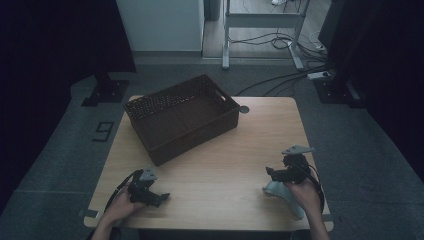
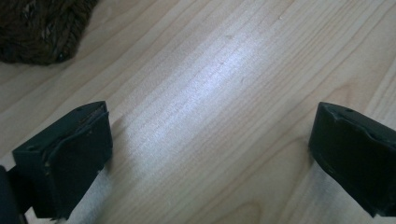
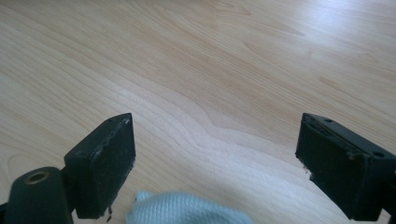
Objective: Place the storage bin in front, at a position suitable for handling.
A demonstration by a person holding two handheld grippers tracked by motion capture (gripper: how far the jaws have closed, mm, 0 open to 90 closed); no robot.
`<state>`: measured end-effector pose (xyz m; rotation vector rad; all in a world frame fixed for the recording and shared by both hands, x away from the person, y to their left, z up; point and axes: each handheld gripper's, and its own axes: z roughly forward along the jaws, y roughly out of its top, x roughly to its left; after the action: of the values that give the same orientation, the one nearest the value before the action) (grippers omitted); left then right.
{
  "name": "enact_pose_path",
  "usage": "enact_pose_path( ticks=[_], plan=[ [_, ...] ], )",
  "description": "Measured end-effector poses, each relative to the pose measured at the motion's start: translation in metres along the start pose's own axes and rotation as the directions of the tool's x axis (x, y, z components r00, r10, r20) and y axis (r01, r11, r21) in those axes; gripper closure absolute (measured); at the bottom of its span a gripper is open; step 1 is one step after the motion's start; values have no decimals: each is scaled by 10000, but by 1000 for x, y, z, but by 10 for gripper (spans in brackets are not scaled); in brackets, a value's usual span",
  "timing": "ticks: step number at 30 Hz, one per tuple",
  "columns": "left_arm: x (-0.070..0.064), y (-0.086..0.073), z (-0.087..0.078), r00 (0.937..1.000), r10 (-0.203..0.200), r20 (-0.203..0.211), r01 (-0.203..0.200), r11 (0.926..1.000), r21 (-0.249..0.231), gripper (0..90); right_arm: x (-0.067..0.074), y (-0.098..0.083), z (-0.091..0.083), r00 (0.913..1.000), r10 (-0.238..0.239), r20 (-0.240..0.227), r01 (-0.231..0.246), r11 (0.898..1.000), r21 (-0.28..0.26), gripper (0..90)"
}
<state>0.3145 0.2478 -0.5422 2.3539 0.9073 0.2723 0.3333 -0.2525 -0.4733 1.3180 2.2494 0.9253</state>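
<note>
- Right gripper [image 1: 274,176] sits at the near right of the table [image 1: 260,130], jaws spread wide, nothing between them – bare wood ahead in the right gripper view
- The pale blue cloth [image 1: 281,194] lies crumpled right under that gripper at the near right edge; its knitted corner [image 3: 187,209] peeks up just below the open jaws, not pinched
- Left gripper [image 1: 162,197] rests low at the near left, jaws wide apart and empty – plain tabletop between them in the left gripper view
- Woven brown basket [image 1: 182,117] stands far left of centre, well apart from the cloth; its rim corner [image 2: 44,30] shows beyond the left jaws
- Handling call: the cloth looks soft, light and limp – it will sag and drape, so pinch a raised fold or corner rather than a flat patch
- Nothing fragile or slippery here, I'd judge
- Writing: a dark mark like a "9" on the floor [image 1: 103,131] left of the table; no brand or label readable
</note>
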Motion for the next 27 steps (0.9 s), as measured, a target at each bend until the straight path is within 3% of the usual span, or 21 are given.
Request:
enact_pose_path(
  ticks=[2, 7, 11, 15, 20, 23, 27],
  plan=[
    [0, 1, -2, 9996, -103, 278, 100, 9999, 123, 0, 2, -8, 7, 9991, -409, 116, 409, 9992, 15, 110],
    [-2, 3, -8, 9976, 14, 694, -48, 9988, 486, 0, 0, -20, 13, 9979, -579, 287, 574, 9982, 168, 110],
    [0, 7, -20, 9937, -266, 1085, 246, 9995, 191, 0, -1, -27, 15, 9979, -552, 342, 544, 9982, 240, 110],
    [4, 11, -31, 9948, -692, 743, 723, 9965, -409, 6, 0, -27, 14, 9980, -551, 314, 551, 9985, 18, 111],
    [10, 14, -42, 9929, -1184, 95, 1184, 9802, -1585, 6, 2, -29, 17, 9972, -688, 295, 679, 9972, 315, 115],
    [13, 17, -44, 9917, -1220, -400, 1149, 9823, -1479, 0, 2, -30, 18, 9972, -688, 287, 678, 9971, 354, 116],
    [12, 24, -50, 9927, -883, -816, 760, 9869, -1424, 0, 1, -31, 17, 9976, -599, 347, 589, 9978, 290, 120]
  ],
)
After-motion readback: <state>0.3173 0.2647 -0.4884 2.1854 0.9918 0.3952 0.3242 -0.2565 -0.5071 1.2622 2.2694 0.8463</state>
